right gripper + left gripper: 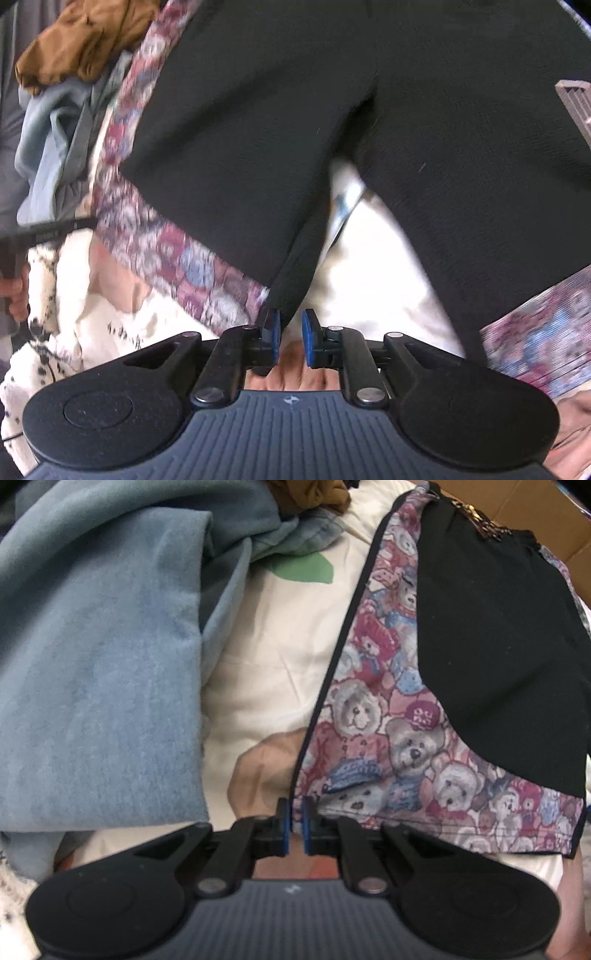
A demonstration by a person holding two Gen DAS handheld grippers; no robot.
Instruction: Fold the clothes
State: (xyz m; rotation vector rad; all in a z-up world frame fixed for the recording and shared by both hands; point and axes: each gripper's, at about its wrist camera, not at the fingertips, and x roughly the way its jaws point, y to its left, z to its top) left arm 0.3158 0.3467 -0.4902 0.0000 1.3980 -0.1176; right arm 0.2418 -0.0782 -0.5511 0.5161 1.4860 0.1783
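A garment with a teddy-bear print [402,738] and a black panel [491,638] lies over a cream bed cover [280,657]. My left gripper [298,825] is shut on the dark-piped corner edge of the bear-print cloth. In the right wrist view the same garment fills the frame, black cloth [295,122] with a bear-print border [173,254]. My right gripper [290,341] has its jaws a little apart, with a fold of the black cloth against the left pad [274,332].
A blue-grey garment [99,672] lies heaped at the left. A brown cloth [85,40] and denim [317,531] lie at the back. A cardboard box [517,513] stands at the far right. A white spotted fabric [55,295] lies at the near left.
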